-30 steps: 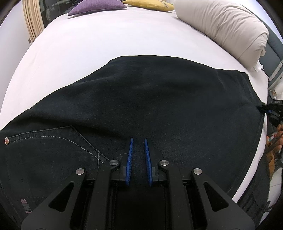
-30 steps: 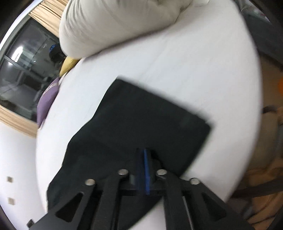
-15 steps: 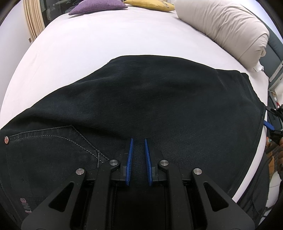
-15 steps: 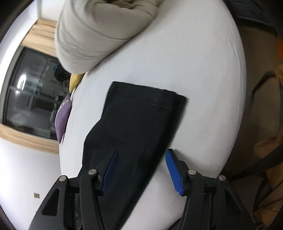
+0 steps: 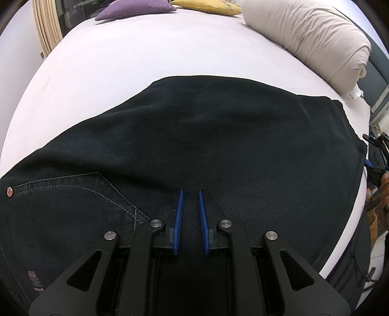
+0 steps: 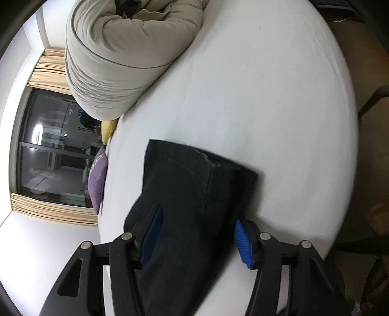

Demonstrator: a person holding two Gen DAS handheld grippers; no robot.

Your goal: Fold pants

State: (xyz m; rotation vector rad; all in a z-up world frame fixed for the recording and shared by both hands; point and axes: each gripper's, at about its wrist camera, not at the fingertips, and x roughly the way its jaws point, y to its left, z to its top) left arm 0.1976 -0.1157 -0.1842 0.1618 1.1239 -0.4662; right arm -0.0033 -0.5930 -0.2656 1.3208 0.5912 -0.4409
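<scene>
A: Where are the pants (image 5: 206, 145)?

B: Spread flat on the bed (image 5: 145, 60), along its near edge. The hem end lies by the near right corner and the pocket (image 5: 73, 194) end toward the left.

A: And the left gripper (image 5: 189, 194)?

B: Its jaws are nearly together, pinching a narrow ridge of the dark cloth at the near edge.

A: The right gripper (image 6: 197, 226)?

B: Its jaws stand apart, having just been opening. The leg end lies between the pads (image 6: 242, 239) and neither presses on it.

A: What else is on the bed?

B: A rolled duvet (image 5: 311, 36) along the far right edge, and a purple cushion (image 5: 136, 7) and a yellow cushion (image 5: 204, 3) at the far edge.
</scene>
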